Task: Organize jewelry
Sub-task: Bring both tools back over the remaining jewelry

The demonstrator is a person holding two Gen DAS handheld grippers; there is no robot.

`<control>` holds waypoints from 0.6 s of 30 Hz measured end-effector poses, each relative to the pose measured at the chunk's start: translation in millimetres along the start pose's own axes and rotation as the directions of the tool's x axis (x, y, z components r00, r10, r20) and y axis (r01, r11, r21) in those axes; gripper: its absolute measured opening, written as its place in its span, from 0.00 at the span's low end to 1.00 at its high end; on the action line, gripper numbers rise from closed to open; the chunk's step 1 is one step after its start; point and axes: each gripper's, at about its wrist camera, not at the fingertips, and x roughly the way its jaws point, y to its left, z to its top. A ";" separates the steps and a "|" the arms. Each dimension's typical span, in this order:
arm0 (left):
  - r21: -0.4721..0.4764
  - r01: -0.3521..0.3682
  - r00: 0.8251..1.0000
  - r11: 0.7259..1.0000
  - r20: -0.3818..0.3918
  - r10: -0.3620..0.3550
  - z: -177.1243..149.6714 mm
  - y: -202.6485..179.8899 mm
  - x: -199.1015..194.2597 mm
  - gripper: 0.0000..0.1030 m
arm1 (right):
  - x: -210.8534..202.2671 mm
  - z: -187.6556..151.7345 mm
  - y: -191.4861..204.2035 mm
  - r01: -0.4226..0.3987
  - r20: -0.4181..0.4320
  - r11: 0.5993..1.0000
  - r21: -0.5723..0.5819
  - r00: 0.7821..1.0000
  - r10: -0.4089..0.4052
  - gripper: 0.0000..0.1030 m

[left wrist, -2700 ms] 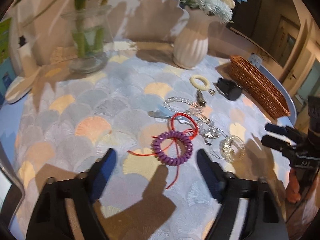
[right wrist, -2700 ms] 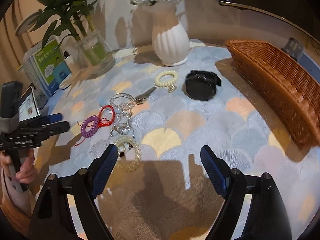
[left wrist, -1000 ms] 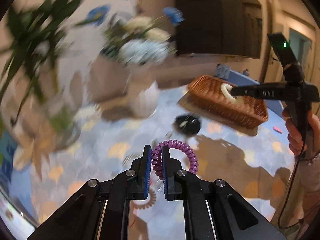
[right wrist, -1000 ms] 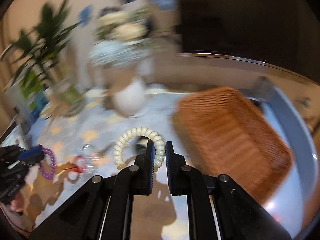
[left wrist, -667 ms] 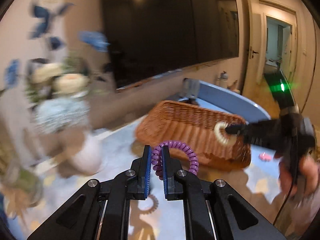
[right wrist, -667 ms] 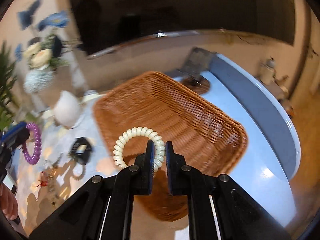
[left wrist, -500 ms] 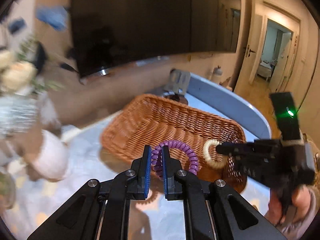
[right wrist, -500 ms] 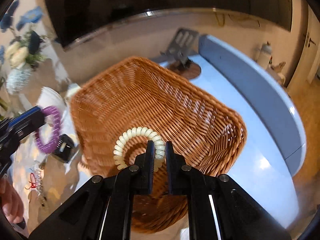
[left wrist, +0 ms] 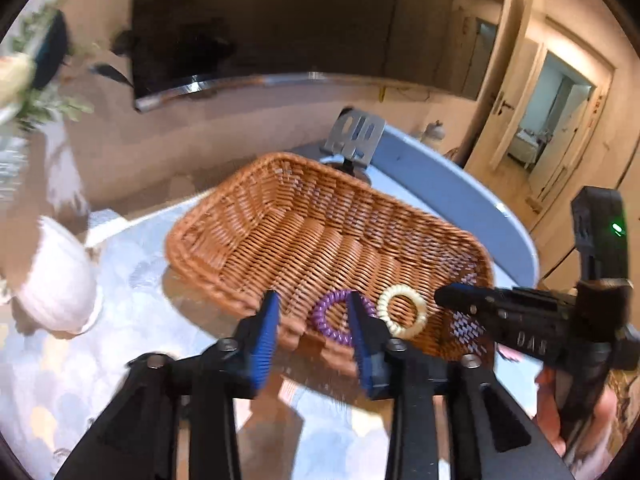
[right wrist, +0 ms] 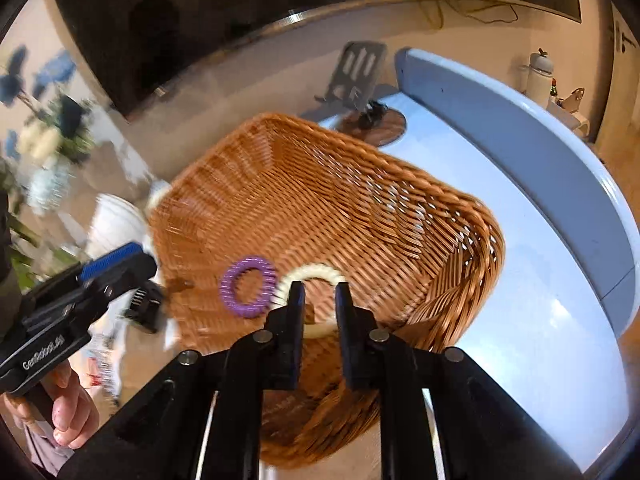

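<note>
A purple coil bracelet (left wrist: pixel 330 316) and a cream coil bracelet (left wrist: pixel 401 311) lie side by side inside the brown wicker basket (left wrist: pixel 280 216), near its front wall. My left gripper (left wrist: pixel 314 308) is open and empty just above the purple one. My right gripper (right wrist: pixel 319 292) is open and empty above the cream bracelet (right wrist: pixel 312 274); the purple bracelet (right wrist: pixel 248 286) lies to its left in the basket (right wrist: pixel 340 200). The right gripper also shows at the right of the left wrist view (left wrist: pixel 448 294), and the left gripper at the left of the right wrist view (right wrist: pixel 116 260).
A white vase (left wrist: pixel 56 280) with flowers stands left of the basket. A black watch (right wrist: pixel 144 306) and other jewelry lie on the patterned cloth by the basket's left side. A grey phone stand (right wrist: pixel 356 76) stands behind the basket. The blue table rim (right wrist: pixel 540 152) curves at right.
Both grippers have opened over the basket and let go. The purple and cream bracelets now lie in the basket instead of between the jaws.
</note>
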 end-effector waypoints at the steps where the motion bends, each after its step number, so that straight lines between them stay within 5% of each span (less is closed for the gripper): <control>1: 0.004 0.006 1.000 1.000 0.015 -0.006 -2.9 1.6 -11.5 0.46 | -8.8 -1.9 3.1 -0.032 0.012 0.999 0.006 0.999 0.032 0.31; 4: 0.005 0.013 0.998 1.000 0.066 -0.013 -23.3 17.4 -61.7 0.57 | -33.9 -10.6 23.5 -0.123 0.065 0.992 -0.025 0.990 0.124 0.42; 11: -0.057 -0.113 0.982 0.992 0.148 0.120 -108.2 82.7 -187.1 0.64 | -61.9 -68.9 119.2 -0.273 0.121 0.939 -0.208 0.946 0.302 0.73; 14: -0.152 -0.171 0.965 0.974 0.172 0.196 -157.4 119.4 -223.0 0.65 | -37.9 -105.8 166.9 -0.318 0.049 0.909 -0.270 0.938 0.343 0.73; 18: -0.255 -0.182 0.967 0.950 0.128 0.220 -199.8 158.4 -230.7 0.65 | -0.2 -139.6 204.9 -0.333 -0.014 0.892 -0.306 0.938 0.345 0.73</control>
